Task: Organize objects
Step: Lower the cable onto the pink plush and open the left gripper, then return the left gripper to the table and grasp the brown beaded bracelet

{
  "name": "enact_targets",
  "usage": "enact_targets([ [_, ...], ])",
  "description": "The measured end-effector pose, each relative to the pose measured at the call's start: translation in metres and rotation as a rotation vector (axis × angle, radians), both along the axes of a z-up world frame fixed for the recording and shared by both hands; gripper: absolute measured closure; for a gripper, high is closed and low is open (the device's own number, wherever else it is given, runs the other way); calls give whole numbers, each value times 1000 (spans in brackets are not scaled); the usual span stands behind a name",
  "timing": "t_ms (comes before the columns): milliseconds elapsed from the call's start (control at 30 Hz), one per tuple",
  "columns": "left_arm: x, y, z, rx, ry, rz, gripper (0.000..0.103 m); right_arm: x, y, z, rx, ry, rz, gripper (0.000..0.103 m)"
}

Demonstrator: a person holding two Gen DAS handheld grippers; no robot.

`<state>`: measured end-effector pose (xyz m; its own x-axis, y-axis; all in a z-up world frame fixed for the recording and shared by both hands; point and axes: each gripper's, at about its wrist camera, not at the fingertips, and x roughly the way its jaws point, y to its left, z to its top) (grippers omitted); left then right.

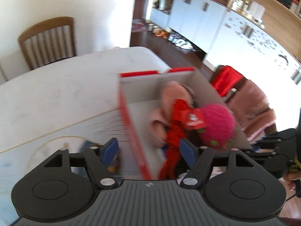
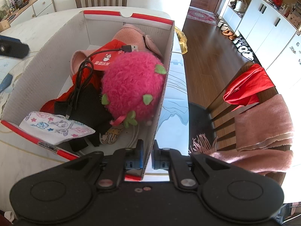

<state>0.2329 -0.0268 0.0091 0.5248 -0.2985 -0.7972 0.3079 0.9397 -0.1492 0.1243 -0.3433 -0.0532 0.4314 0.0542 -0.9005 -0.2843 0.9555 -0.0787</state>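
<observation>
**Right hand-held gripper pinches the box wall; left one spread wide**

An open cardboard box with red trim stands on the white bench, close to the bench's edge. Inside it lies a heap of soft things: a fuzzy magenta strawberry plush with green leaf spots leans against the box's right wall, a pale pink plush lies behind it toward the far end, and red fabric with a white printed logo is spread between them. A black USB cable runs over the red fabric, its plug resting near the pink plush. At the near end sit a white cloth printed with cartoon figures and stars and some black fabric.

The right hand-held gripper is pressed together on the box's right wall near its near corner, one blue pad inside the box and one outside.

The left hand-held gripper is spread wide, its blue pads well apart and gripping nothing; the box's red-edged left wall shows between them in a blurred view.

Beside the bench, a wooden chair carries a red garment and a pink fringed scarf.
</observation>
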Motion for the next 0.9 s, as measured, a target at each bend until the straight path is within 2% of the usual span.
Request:
enact_targets([
  [67,5,15,0,12,2,36,27,0,0,0,-1,0,1,96],
  [167,12,35,-6,23,12,75,16,-1,0,0,0,1,0,96],
  [200,15,41,-10,26,16,87,16,-1,0,-1,0,2,0,96],
  [333,24,54,-31,58,45,112,12,-1,-1,-1,0,3,-1,95],
  [433,29,59,-50,70,67,134,2,-2,-2,-2,0,5,-3,95],
  [633,42,64,-87,85,112,196,2,-4,-1,0,0,10,-10,95],
  [900,59,66,-118,91,148,256,2,-3,1,0,-4,17,-16,95],
])
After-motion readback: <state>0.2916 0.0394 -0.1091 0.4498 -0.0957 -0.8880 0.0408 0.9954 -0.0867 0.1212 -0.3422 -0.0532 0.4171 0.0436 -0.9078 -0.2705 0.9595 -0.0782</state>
